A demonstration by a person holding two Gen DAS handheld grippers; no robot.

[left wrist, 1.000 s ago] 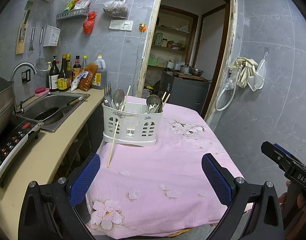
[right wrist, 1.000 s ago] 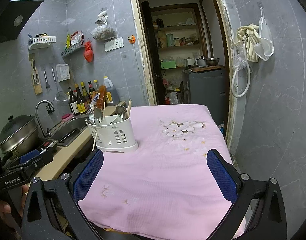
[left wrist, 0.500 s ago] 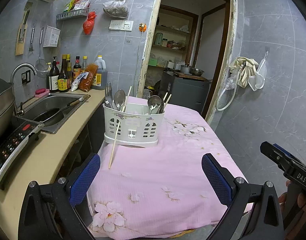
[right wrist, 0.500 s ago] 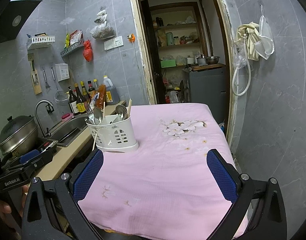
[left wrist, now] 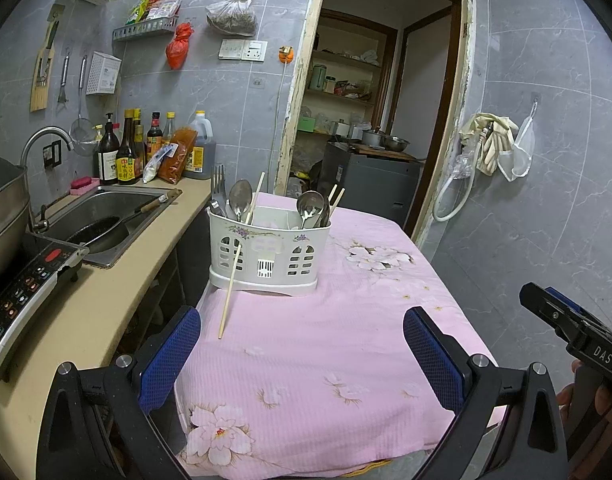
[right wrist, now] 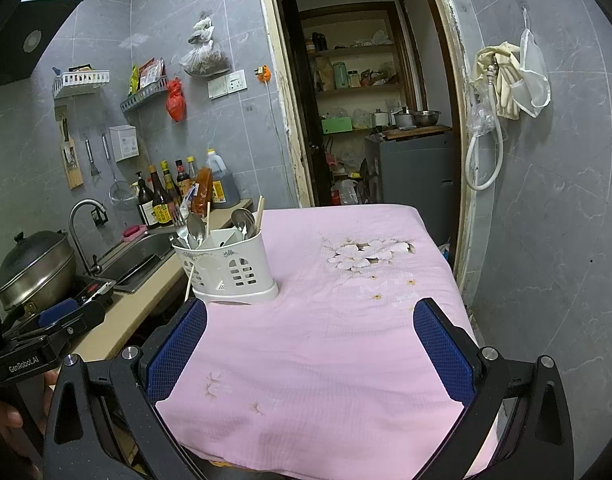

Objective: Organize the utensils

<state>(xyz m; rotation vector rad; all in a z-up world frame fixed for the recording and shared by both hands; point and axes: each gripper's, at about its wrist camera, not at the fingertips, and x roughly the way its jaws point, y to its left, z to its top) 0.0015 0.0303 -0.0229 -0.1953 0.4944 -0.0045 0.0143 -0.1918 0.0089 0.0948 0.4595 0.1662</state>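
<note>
Left gripper (left wrist: pixel 302 344) has edged nearer the utensil caddy (left wrist: pixel 268 252); both grippers spread wide, empty. Leaning chopstick (left wrist: pixel 231 280) remains unsorted.

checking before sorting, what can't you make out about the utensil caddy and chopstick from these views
- Utensil caddy inside: both views, its white wall hides the handles and how the compartments are filled.
- Leaning chopstick: right wrist view, the right gripper's finger cuts off its lower end.
- Chopsticks behind the spoons: left wrist view, count unclear.

Open left claw (left wrist: pixel 302 344) faces utensil caddy (left wrist: pixel 268 254); one chopstick (left wrist: pixel 230 290) leans outside.
</note>
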